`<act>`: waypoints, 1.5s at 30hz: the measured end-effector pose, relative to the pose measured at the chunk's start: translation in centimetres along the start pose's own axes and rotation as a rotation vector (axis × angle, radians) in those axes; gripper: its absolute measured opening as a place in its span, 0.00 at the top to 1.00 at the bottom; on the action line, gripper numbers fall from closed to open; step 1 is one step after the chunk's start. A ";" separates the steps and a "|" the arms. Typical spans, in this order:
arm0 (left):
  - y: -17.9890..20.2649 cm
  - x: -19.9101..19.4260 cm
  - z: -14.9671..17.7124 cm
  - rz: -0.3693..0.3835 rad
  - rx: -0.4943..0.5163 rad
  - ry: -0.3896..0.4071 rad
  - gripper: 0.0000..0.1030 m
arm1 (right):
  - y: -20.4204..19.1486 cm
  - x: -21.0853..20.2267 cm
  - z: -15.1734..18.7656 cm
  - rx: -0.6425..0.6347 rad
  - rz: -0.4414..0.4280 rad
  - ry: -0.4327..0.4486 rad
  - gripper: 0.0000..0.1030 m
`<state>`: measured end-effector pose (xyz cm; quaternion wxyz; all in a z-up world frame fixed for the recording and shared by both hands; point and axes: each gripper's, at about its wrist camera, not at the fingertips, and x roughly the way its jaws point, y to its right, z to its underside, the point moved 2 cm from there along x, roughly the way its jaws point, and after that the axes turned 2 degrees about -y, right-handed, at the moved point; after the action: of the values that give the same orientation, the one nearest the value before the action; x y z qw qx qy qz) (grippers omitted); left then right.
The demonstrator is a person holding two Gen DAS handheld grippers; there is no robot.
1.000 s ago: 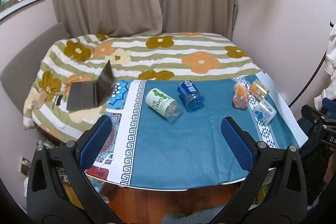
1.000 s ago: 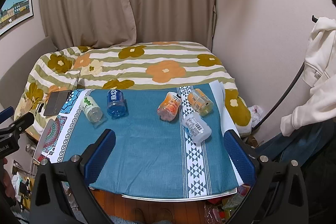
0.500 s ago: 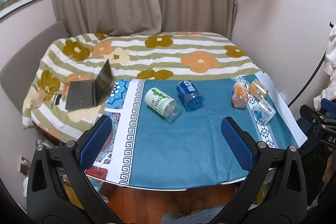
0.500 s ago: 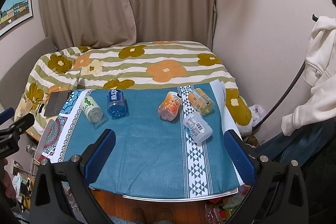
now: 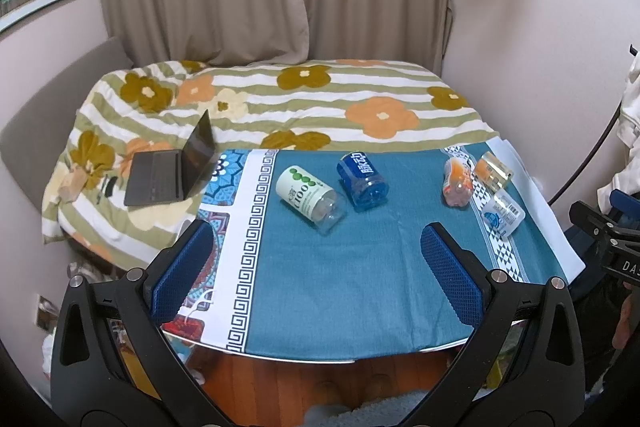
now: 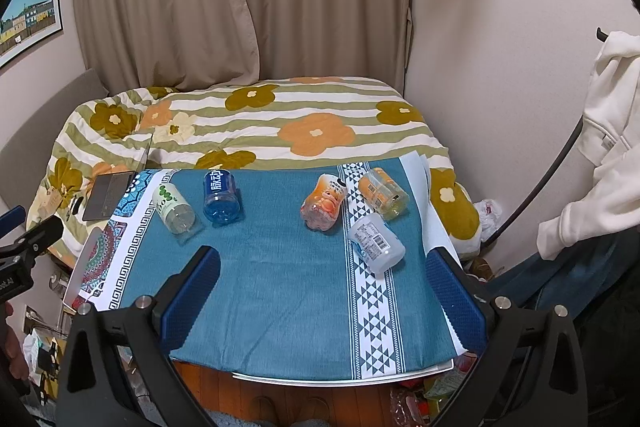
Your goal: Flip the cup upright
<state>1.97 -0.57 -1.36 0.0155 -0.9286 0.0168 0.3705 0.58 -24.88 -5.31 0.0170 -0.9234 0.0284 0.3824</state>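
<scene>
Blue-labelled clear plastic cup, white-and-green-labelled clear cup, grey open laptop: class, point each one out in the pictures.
Blue-labelled clear plastic cup [image 5: 362,179]: left wrist view, on its blue label.
White-and-green-labelled clear cup [image 5: 306,190]: left wrist view, on its white label.
Grey open laptop [image 5: 156,177]: left wrist view, on its keyboard deck.

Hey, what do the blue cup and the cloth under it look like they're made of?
Blue cup: likely thin clear plastic tinted blue, glossy; the cloth shows through its unlabelled end, and a printed blue label wraps the other end. Cloth: woven fabric, matte teal with printed white borders; it shows a fine weave and soft wrinkles and drapes over the table edge.
</scene>
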 end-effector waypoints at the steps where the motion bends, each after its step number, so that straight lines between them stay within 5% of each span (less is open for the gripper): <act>1: 0.0 0.0 0.0 0.000 0.001 0.001 0.00 | -0.1 0.1 0.0 0.000 0.000 -0.002 0.01; 45: 1.5 1.0 -1.5 0.014 -0.014 -0.029 0.00 | 0.2 0.7 0.4 0.015 -0.010 -0.008 0.01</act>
<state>3.64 -2.10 -0.95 0.0068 -0.9231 0.0208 0.3840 0.75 -25.11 -6.09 0.0259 -0.9218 0.0267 0.3860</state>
